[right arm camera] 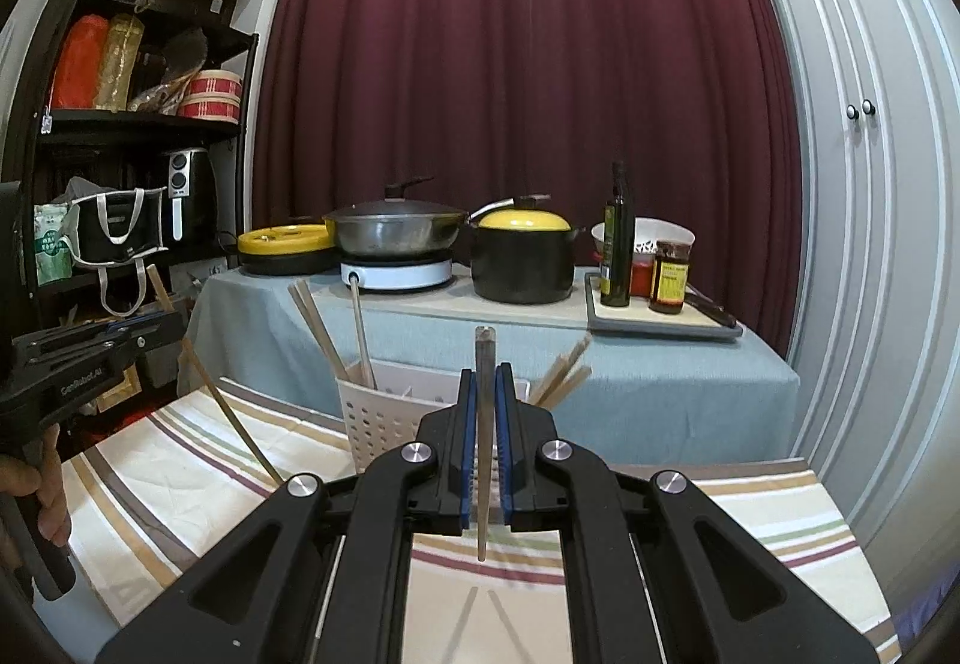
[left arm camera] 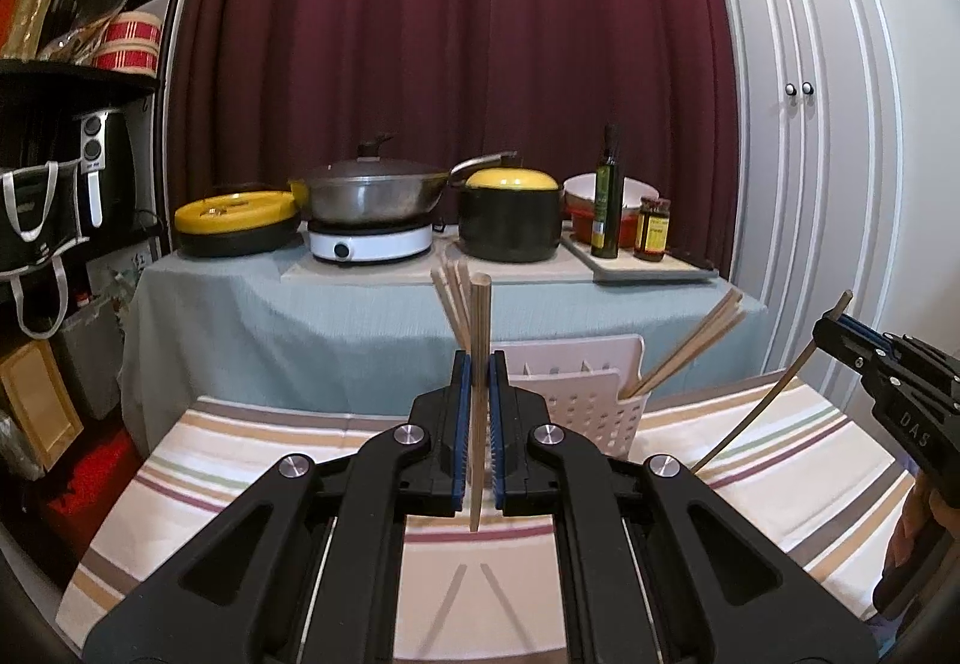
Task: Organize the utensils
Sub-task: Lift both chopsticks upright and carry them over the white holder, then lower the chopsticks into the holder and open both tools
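My left gripper is shut on a pale wooden chopstick held upright above the striped cloth. Just behind it stands a white perforated utensil holder with wooden chopsticks leaning out on its right side and more on its left. My right gripper is shut on a darker chopstick, also upright, in front of the same holder. Each gripper shows in the other's view: the right gripper at the right edge, the left gripper at the left edge, each with its slanted stick.
A striped cloth covers the near table. Behind it, a blue-clothed table carries an induction cooker, a wok, a yellow-lidded pot, an oil bottle and a jar. A black shelf stands left and a white cupboard right.
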